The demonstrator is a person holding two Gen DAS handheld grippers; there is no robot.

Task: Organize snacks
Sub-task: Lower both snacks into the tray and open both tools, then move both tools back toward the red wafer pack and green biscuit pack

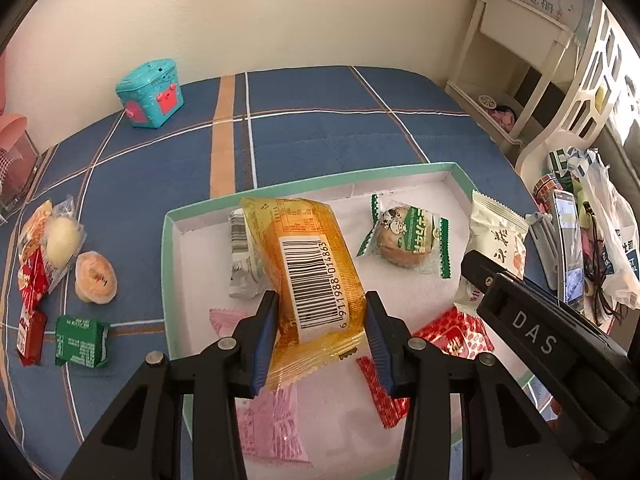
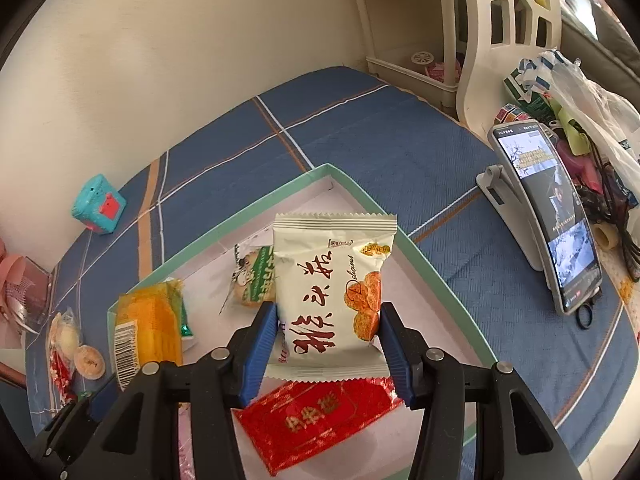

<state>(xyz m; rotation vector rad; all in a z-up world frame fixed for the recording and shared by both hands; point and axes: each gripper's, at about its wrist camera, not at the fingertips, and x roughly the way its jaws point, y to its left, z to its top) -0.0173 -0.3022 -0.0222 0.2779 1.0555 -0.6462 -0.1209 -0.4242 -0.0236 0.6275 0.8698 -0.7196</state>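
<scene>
While both grippers hang over the green-rimmed tray [image 1: 168, 240] on the blue plaid cloth [image 1: 320, 128], each pinches a snack by its sides. At the lower centre of the left wrist view, the left gripper [image 1: 322, 338] has its blue pads pressed against the orange packet [image 1: 308, 268], whose barcode label faces the camera; the packet rises from the jaws toward the middle of the frame, above the tray's white floor. At the lower centre of the right wrist view, the right gripper [image 2: 328, 354] clamps the white packet [image 2: 332, 292], printed with red characters and pictures of orange biscuits, which stands upright between the pads over the tray. Inside the tray lie a green-and-white wrapped cake [image 1: 404, 240] toward the upper right, a silver packet [image 1: 242, 264] partly behind the orange one, a pink wrapper [image 1: 272, 428] at the lower edge, and a red packet [image 2: 316, 420] just below the white one. On the cloth at the left of the left wrist view, outside the tray, sit a small green packet [image 1: 82, 342], a round pastry [image 1: 96, 278], a clear-wrapped pale bun [image 1: 60, 240] and red packets [image 1: 32, 292]. A teal box [image 1: 150, 94] stands at the upper left near the wall, and a phone on a stand [image 2: 548, 220] leans at the right of the right wrist view.
</scene>
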